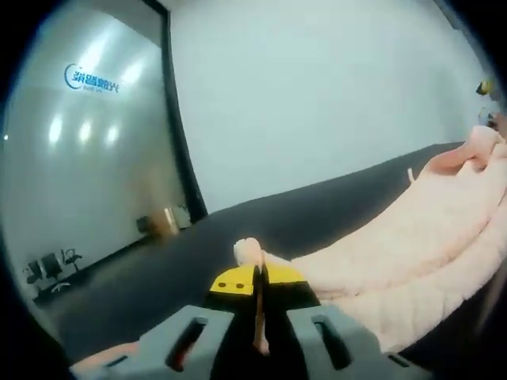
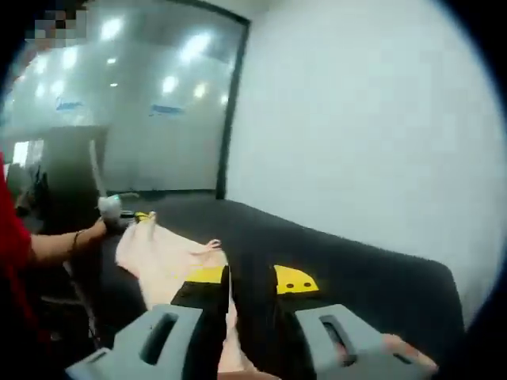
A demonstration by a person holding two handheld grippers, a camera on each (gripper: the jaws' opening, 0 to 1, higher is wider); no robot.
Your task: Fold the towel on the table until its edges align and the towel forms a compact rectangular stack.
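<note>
Where the left gripper view looks along its own jaws, the left gripper (image 1: 257, 286) has them pressed together on a corner of the pink towel (image 1: 412, 237), a small tuft poking above the tips. From there the towel stretches in folds across the dark table (image 1: 238, 237) toward its far edge, its end blurred. In the right gripper view, the right gripper (image 2: 252, 285) stands with jaws apart above the table (image 2: 356, 277); the towel (image 2: 170, 257) runs beneath them, partly hidden, to the left gripper (image 2: 131, 212), held by a person's hand (image 2: 93, 229).
</note>
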